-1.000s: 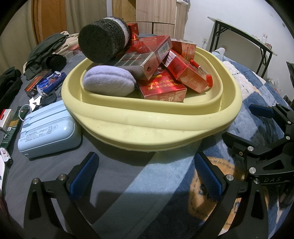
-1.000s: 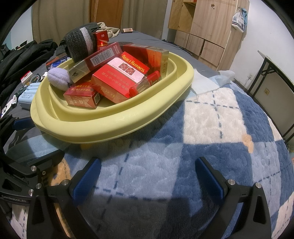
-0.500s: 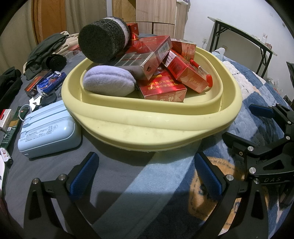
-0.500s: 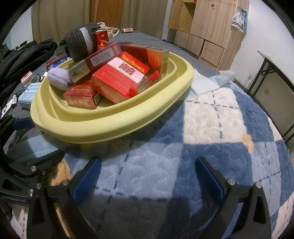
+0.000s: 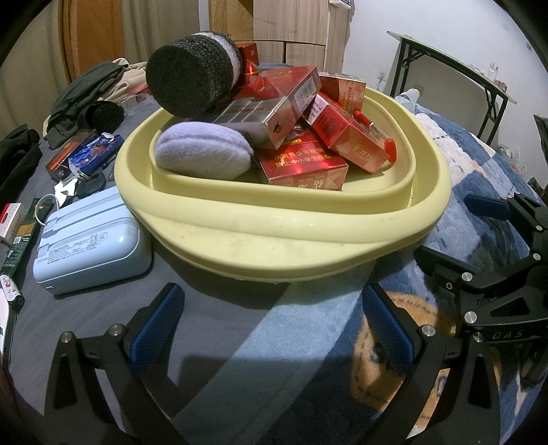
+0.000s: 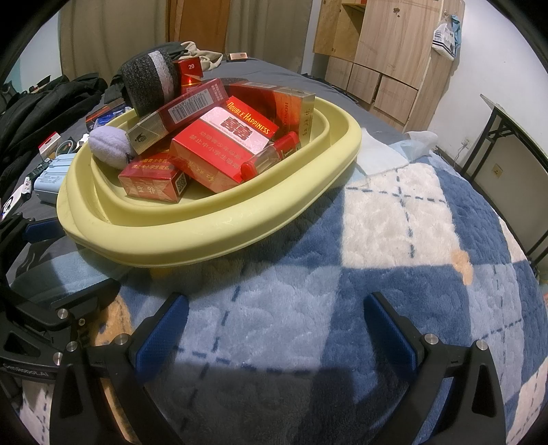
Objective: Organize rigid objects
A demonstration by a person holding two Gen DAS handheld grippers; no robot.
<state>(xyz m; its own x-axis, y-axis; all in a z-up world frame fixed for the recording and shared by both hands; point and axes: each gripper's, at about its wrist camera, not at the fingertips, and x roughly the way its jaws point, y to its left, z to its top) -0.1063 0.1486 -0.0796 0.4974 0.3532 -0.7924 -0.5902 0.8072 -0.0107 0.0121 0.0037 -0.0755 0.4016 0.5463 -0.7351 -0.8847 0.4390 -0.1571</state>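
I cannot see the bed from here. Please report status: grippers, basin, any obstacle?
Left gripper open, empty. Right gripper open, empty. Basin on bed, piled with red boxes. Blue case beside basin, left side.

Yellow basin (image 5: 281, 236) floor mostly hidden under red boxes (image 5: 304, 167); label print on blue case (image 5: 92, 246) too small to read.

A bed carries everything: a plush blue-and-white checked blanket (image 6: 394, 219) covers its right side and a dark grey sheet (image 5: 113, 308) its left. A pile of dark green and beige clothing (image 5: 92, 92) lies at the far left corner. Beyond the bed stand light wooden cabinets (image 6: 383, 58), with beige curtains (image 6: 270, 30) along the back wall. A black metal-framed folding table (image 5: 455, 68) stands off the bed's right edge.
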